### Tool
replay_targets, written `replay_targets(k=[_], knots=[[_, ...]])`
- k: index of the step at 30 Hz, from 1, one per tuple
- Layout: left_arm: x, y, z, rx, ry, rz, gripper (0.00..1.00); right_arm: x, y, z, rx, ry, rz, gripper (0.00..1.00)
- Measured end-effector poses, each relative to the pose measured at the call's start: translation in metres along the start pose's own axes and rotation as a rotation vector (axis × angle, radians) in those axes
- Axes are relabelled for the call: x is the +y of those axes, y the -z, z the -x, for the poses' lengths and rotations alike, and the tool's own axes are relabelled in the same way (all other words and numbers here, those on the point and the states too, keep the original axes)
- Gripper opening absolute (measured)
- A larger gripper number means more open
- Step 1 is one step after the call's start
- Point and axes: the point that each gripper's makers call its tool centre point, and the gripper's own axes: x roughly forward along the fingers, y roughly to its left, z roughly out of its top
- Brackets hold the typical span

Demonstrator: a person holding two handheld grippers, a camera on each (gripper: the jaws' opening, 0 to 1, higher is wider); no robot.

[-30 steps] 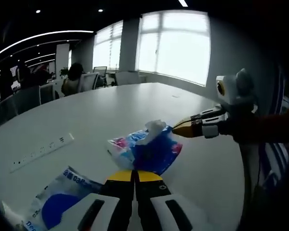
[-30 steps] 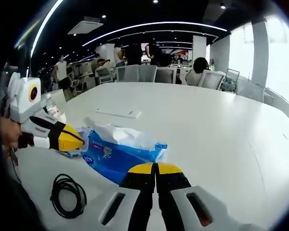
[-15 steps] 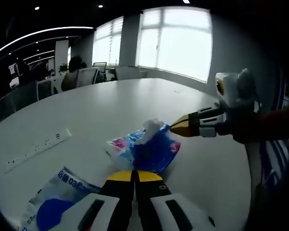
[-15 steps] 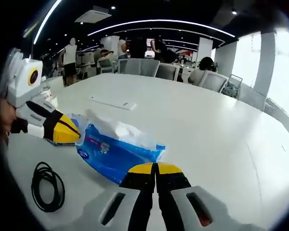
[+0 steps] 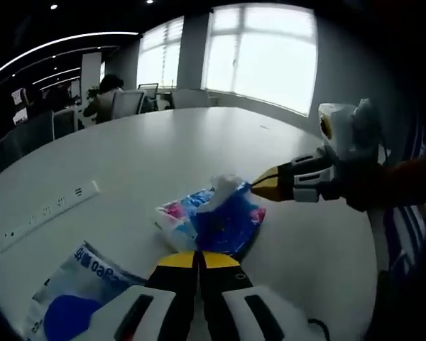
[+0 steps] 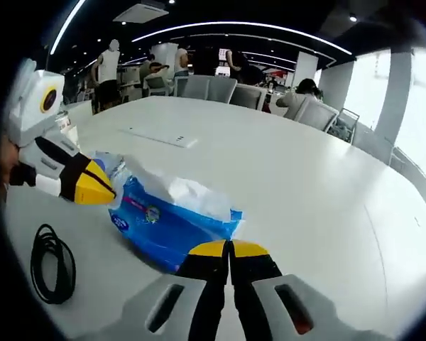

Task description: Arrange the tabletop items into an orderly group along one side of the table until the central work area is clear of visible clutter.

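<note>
Both grippers clenched and empty: left gripper (image 5: 197,260) jaws pressed together just short of the tissue pack (image 5: 216,220), right gripper (image 6: 229,249) likewise shut against the pack's near end, probably to nudge it rather than lift it. Pack lying flat well in from the table (image 6: 305,185) edges, a white tissue sticking up from its top, so likely meant to slide toward the side where a second blue-and-white pack (image 5: 74,298) and a coiled black cable (image 6: 51,263) already lie. Power strip (image 5: 46,213) set into the table farther off.
</note>
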Motion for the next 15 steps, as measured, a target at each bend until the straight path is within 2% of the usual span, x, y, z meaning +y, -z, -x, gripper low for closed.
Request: replay_targets(k=[9, 15], knots=[[-0.0019, 0.0085, 0.0022, 0.038, 0.002, -0.013, 0.03, 0.0007, 0.0069, -0.001, 0.031, -0.003, -0.027, 0.01], [-0.0018, 0.0037, 0.007, 0.023, -0.003, -0.037, 0.06, -0.0013, 0.0084, 0.0045, 0.04, 0.005, -0.047, 0.06]])
